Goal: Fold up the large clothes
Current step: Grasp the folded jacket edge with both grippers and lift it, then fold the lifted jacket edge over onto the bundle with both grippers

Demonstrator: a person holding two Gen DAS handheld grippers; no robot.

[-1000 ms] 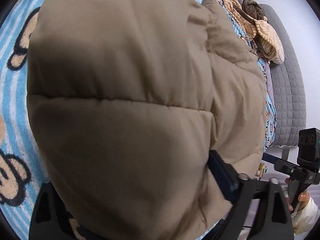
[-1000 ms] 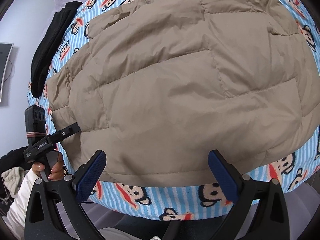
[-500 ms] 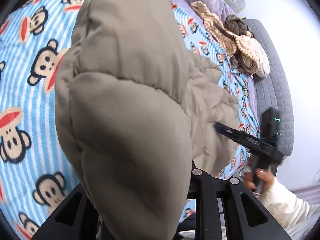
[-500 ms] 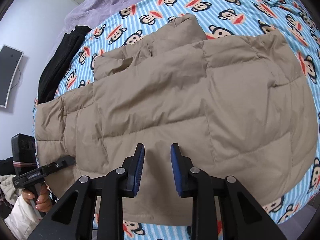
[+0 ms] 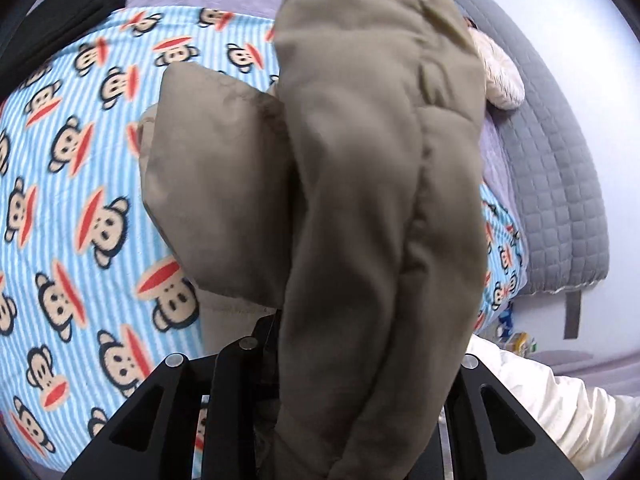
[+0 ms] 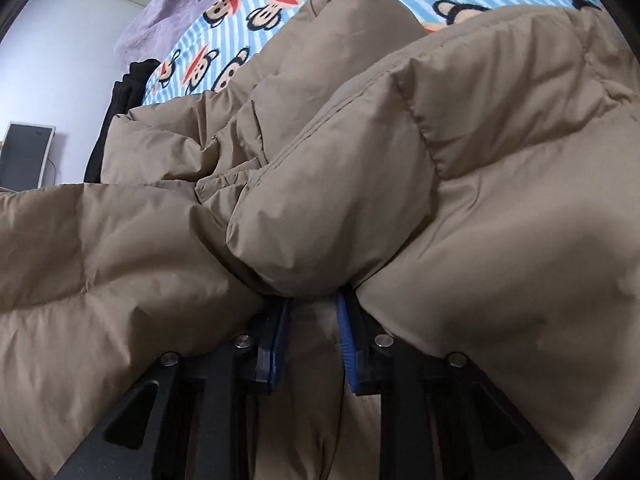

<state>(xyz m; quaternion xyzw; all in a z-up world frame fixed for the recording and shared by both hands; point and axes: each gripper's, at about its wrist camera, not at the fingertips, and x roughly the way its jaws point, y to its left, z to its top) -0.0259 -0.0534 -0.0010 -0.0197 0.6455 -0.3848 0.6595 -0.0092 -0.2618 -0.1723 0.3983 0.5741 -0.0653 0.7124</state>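
A large tan quilted puffer jacket (image 5: 372, 208) hangs bunched in front of the left wrist camera, lifted off the bed. My left gripper (image 5: 280, 344) is shut on its edge; the fingertips are hidden by the fabric. In the right wrist view the same jacket (image 6: 328, 200) fills the frame in thick folds. My right gripper (image 6: 312, 320) is shut on a pinched fold of it, blue pads (image 6: 345, 332) pressed against the fabric on both sides.
A blue striped monkey-print blanket (image 5: 80, 208) covers the bed. A grey quilted cover (image 5: 560, 168) lies at the right, with a cream garment (image 5: 502, 80) on it. Black clothing (image 6: 120, 104) and a purple blanket (image 6: 176, 4) lie at the far left edge.
My right gripper went from wide open to shut on the jacket's hem. Both grippers have lifted the jacket up off the bed, so it now bunches and hangs.
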